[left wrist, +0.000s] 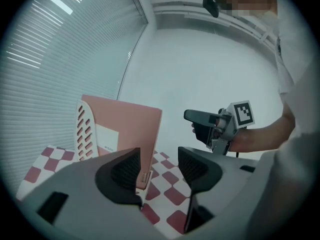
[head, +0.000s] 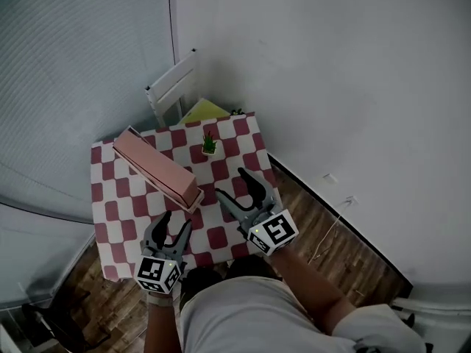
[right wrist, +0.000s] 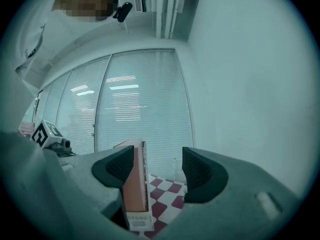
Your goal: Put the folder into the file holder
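Note:
A pink folder (head: 158,170) stands on edge in a white perforated file holder (left wrist: 86,129) on the checked table (head: 243,142). In the left gripper view the pink folder (left wrist: 127,129) rises just beyond the jaws. In the right gripper view I see the folder (right wrist: 131,181) end-on, with the holder's white end (right wrist: 137,219) below it. My left gripper (head: 175,223) (left wrist: 159,166) is open and empty near the table's front edge. My right gripper (head: 232,184) (right wrist: 159,169) is open and empty too, just right of the folder's near end.
A small green plant (head: 209,144) stands on the table behind the folder. A white chair (head: 173,83) with a yellow-green sheet (head: 204,110) on its seat is at the table's far side. Window blinds (right wrist: 135,114) and a wall close the room; wooden floor (head: 324,248) lies to the right.

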